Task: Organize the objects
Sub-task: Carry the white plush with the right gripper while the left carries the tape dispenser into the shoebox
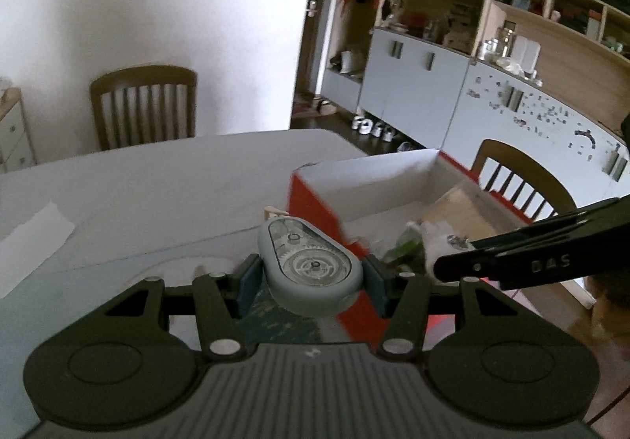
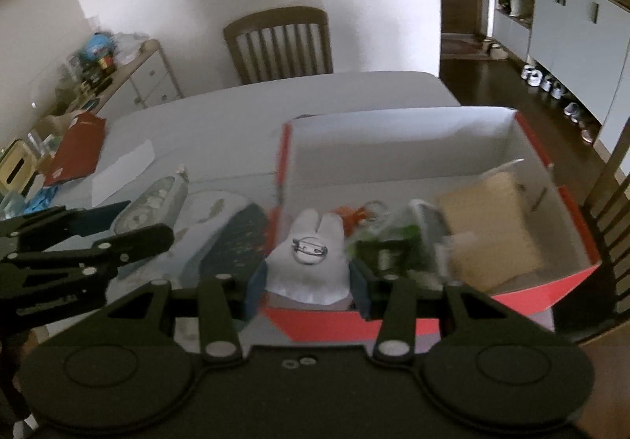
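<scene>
My left gripper (image 1: 313,281) is shut on a grey oval gadget (image 1: 311,262) with gears under a clear top, held above the table beside the near corner of a red-and-white open box (image 1: 393,179). My right gripper (image 2: 309,289) is shut on a white rabbit-shaped badge (image 2: 309,265), pin side up, over the box's near-left corner (image 2: 283,147). The right wrist view catches the left gripper (image 2: 145,220) at the left, still carrying the gadget (image 2: 157,199). From the left wrist view the right gripper (image 1: 453,254) enters from the right with the badge (image 1: 433,242).
Inside the box lie a tan pad (image 2: 492,226), a green item (image 2: 393,242) and something orange (image 2: 350,214). The grey table (image 2: 236,116) carries a dark patterned mat (image 2: 236,242), white paper (image 2: 122,171) and a red folder (image 2: 78,147). Wooden chairs (image 2: 279,45) (image 1: 519,179) stand at its edges.
</scene>
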{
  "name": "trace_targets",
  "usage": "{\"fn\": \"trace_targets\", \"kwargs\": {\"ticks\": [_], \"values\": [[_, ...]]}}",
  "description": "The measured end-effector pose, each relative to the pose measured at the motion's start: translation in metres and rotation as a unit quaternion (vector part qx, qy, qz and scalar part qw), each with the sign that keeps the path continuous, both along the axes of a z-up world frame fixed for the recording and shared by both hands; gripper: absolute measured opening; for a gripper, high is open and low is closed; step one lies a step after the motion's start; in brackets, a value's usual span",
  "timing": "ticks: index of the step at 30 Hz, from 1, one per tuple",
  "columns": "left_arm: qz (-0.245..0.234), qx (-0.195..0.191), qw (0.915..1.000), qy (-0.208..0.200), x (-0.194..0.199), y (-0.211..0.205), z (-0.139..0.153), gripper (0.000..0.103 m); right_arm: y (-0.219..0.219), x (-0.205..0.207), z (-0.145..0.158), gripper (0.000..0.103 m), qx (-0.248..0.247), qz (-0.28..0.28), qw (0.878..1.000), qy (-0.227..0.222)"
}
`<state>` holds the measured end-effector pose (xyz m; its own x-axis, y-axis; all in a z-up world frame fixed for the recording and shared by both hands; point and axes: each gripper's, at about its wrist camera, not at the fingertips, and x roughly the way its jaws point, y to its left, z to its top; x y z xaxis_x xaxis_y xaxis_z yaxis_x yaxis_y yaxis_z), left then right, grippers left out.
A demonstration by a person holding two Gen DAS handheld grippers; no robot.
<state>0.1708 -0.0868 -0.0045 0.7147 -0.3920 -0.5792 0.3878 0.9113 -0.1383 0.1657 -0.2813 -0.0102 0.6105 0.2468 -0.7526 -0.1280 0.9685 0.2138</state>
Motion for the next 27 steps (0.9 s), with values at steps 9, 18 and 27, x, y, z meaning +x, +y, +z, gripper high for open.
{"fn": "trace_targets", "kwargs": {"ticks": [9, 18, 27], "values": [[-0.04, 0.017, 0.999, -0.011, 0.026, -0.071, 0.003, 0.054, -0.048, 0.014, -0.007, 0.045, -0.005, -0.016, 1.0, -0.006], [-0.051, 0.059, 0.9969, 0.011, 0.06, -0.121, -0.024, 0.055, -0.073, 0.033, -0.027, 0.044, -0.02, -0.017, 1.0, 0.008], [-0.058, 0.081, 0.9932, 0.06, 0.1, -0.143, -0.049, 0.055, -0.075, 0.047, -0.048, 0.044, -0.038, 0.017, 0.999, 0.028]]}}
